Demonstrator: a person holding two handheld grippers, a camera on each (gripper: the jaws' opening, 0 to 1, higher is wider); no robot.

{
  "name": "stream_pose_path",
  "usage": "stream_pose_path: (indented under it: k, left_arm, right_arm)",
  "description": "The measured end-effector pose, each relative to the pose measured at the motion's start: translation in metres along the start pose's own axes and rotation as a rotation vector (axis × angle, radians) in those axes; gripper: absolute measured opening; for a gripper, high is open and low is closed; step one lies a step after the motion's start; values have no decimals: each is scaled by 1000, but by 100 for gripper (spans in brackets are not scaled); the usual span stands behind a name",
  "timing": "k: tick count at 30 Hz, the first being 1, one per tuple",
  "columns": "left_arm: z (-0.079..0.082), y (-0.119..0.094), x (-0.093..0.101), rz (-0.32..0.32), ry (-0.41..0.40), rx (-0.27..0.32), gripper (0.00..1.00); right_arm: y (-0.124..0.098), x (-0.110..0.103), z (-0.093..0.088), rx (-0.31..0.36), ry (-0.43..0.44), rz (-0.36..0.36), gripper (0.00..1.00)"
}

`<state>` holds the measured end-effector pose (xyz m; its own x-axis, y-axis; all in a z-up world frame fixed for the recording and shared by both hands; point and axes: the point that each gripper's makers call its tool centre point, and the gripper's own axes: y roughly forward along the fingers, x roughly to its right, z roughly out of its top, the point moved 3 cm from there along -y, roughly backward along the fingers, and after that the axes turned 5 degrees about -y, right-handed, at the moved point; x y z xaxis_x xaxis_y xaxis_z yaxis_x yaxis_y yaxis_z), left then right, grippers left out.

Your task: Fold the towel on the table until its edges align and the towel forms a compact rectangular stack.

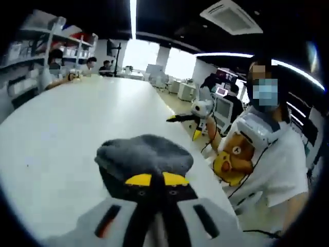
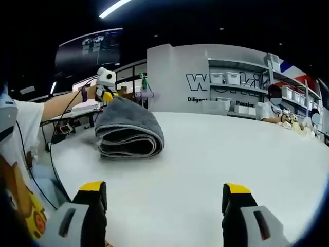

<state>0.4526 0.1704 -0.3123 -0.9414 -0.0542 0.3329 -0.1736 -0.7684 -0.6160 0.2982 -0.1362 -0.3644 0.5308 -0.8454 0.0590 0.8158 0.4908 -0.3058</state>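
Note:
A grey towel (image 1: pixel 146 154) lies folded into a thick roll-like stack on the white table (image 1: pixel 67 134). My left gripper (image 1: pixel 157 180) is shut on the towel's near edge, its yellow tips close together with cloth between them. In the right gripper view the towel (image 2: pixel 128 131) shows its layered folded end, and the left gripper (image 2: pixel 105 85) sits at its far upper corner. My right gripper (image 2: pixel 164 195) stands open low over the table (image 2: pixel 216 154), well short of the towel, with nothing between its fingers. The right gripper (image 1: pixel 193 116) also shows at the table's edge, held by a hand.
A person in a white shirt (image 1: pixel 272 159) stands at the table's right edge. Other people sit at the far end (image 1: pixel 90 64) and at the right (image 2: pixel 272 108). Shelves with boxes (image 2: pixel 231 80) line the wall. The table edge runs close by (image 2: pixel 56 159).

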Motion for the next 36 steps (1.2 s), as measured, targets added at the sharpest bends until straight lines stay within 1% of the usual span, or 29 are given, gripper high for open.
stream_pose_path:
  k: [1, 2, 3, 4, 6, 7, 9, 10, 11, 12, 13, 14, 15, 16, 17, 18, 19, 22, 24, 27, 28, 29, 30, 31, 32, 33, 34, 35, 36]
  left_arm:
    - [-22, 8, -8, 11, -35, -82, 7]
    - [-40, 13, -14, 35, -62, -151, 7]
    - [-49, 20, -17, 44, -60, -165, 7]
    - [-55, 22, -21, 63, -67, -186, 7]
    - [-47, 14, -19, 76, -49, -166, 6]
    - [-36, 8, -17, 83, -31, -129, 6]
    - [-11, -6, -9, 59, -1, -34, 6]
    - [-3, -11, -9, 64, 15, 2, 6]
    - [1, -13, -11, 72, 19, 20, 6]
    - [-2, -12, -13, 74, 10, 12, 7]
    - [-7, -8, -20, 80, 1, 4, 7]
    - [-19, -3, -29, 109, -12, -40, 7]
    - [-32, 7, -31, 107, -29, -83, 7]
    - [-40, 13, -33, 101, -33, -108, 7]
    - [-42, 17, -35, 105, -30, -100, 7]
    - [-40, 16, -35, 111, -25, -84, 7]
    - [-33, 12, -34, 121, -19, -55, 7]
    - [-23, -1, -28, 152, 10, -52, 11]
    - [-20, -6, -23, 167, 37, -65, 22]
    - [-14, -12, -12, 215, 95, -78, 32]
    - [-10, -15, -10, 247, 117, -65, 37]
    - [-4, -19, -8, 285, 135, -38, 42]
    - [3, -22, -3, 322, 151, -8, 44]
    - [11, -27, 0, 370, 165, 39, 45]
    - [22, -33, 6, 457, 158, 115, 47]
    - [28, -37, 13, 511, 148, 174, 49]
    - [32, -41, 21, 563, 109, 259, 53]
    - [35, -45, 30, 603, 66, 339, 57]
    - [35, -48, 37, 629, 42, 387, 60]
  right_arm:
    - [0, -1, -1, -3, 0, 4, 97]
    - [0, -1, -1, -4, 0, 5, 97]
    - [0, -1, -2, -7, 0, 6, 97]
    - [0, -1, -2, -9, -1, 8, 97]
    - [-2, 0, -2, -9, -1, 6, 97]
    - [-4, 1, -1, -8, -3, 1, 97]
    - [-6, 3, 0, -4, -4, -10, 97]
    - [-7, 3, 0, -2, -3, -16, 97]
    - [-7, 4, 0, -1, -2, -19, 97]
    - [-7, 4, -1, -1, -1, -20, 97]
    - [-7, 4, -1, 0, -1, -20, 97]
    - [-6, 3, -2, 0, 1, -18, 97]
    - [-6, 2, -2, -3, 2, -14, 97]
    - [-6, 1, -3, -6, 1, -10, 97]
    - [-6, 0, -4, -9, -1, -5, 97]
    - [-7, -1, -4, -11, -2, -3, 97]
    - [-8, -1, -4, -12, -3, -2, 97]
    - [-11, 2, -2, -7, -6, -15, 97]
    - [-12, 2, -1, 2, -6, -17, 97]
    - [-11, 1, -1, 4, -5, -11, 97]
    - [-11, 1, -1, 3, -6, -10, 97]
    - [-11, 1, -1, 2, -6, -7, 97]
    - [-11, 1, -1, 2, -6, -4, 97]
    - [-11, 0, -1, 3, -8, 3, 97]
    - [-11, 1, 0, 4, -11, 7, 97]
    - [-11, 1, 1, 5, -15, 11, 97]
    - [-12, 3, 2, 8, -17, 12, 97]
    - [-12, 5, 3, 11, -17, 12, 97]
    - [-12, 6, 4, 14, -17, 13, 97]
